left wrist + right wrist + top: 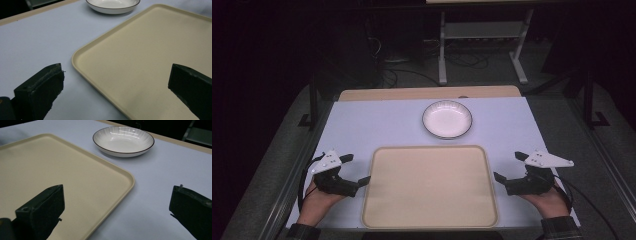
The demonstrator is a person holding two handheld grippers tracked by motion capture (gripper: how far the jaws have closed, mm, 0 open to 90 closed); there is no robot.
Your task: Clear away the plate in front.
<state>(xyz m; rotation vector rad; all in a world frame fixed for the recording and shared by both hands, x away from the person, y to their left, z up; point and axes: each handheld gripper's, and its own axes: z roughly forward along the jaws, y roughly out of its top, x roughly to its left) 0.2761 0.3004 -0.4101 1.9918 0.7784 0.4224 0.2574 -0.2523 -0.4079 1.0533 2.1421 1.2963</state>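
A beige tray (430, 187) lies empty at the near middle of the white table, and it fills much of the left gripper view (150, 62) and the right gripper view (62, 177). Beyond its far edge sits an empty white bowl (447, 119) with a dark rim, also at the top of both gripper views (112, 5) (123, 141). My left gripper (357, 170) stands open at the tray's left edge, its jaws straddling that rim (117, 85). My right gripper (508, 167) stands open at the tray's right edge (117, 205). Neither holds anything.
The white table cover (377, 120) ends at a wooden strip (427, 93) along the far edge. Behind the table stand a metal frame (482, 45) and cables on a dark floor. A black post (313, 100) rises at the table's far left corner.
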